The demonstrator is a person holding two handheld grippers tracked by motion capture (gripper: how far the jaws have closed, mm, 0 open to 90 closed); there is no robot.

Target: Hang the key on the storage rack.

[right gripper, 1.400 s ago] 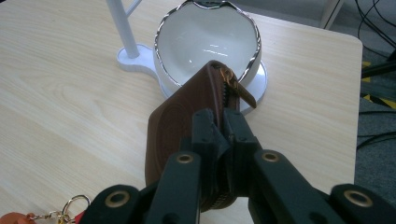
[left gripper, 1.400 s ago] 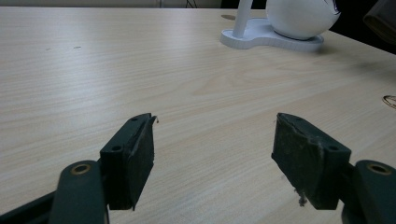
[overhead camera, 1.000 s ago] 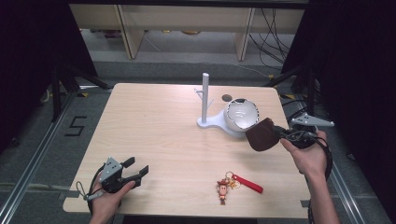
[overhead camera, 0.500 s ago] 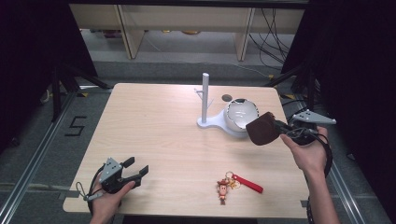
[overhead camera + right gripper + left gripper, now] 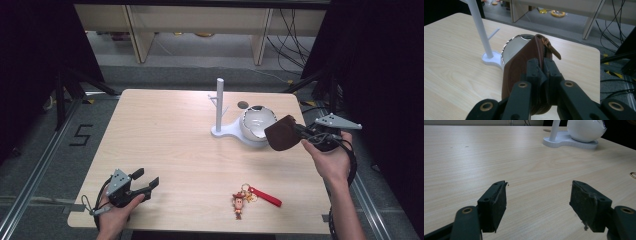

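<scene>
A brown leather zip pouch (image 5: 281, 134) hangs in the air just right of the white bowl (image 5: 255, 123). My right gripper (image 5: 300, 131) is shut on the pouch's edge. In the right gripper view the pouch (image 5: 517, 65) stands on edge between the jaws of that gripper (image 5: 543, 68), with the bowl (image 5: 516, 45) right behind it. The bowl shares a white base with a thin upright post (image 5: 219, 100). My left gripper (image 5: 148, 180) rests at the table's front left corner. In its own view the left gripper (image 5: 538, 198) is open, with bare wood between the pads.
A keychain with a small cowboy figure and a red strap (image 5: 247, 195) lies near the front edge, right of centre. A dark round spot (image 5: 243, 104) sits behind the bowl. The table's right edge (image 5: 309, 150) runs under my right hand. Shelving and cables stand beyond the far edge.
My right gripper has carried the pouch slightly upward in the high view, closer to the bowl's rim. The left gripper has stayed in place.
</scene>
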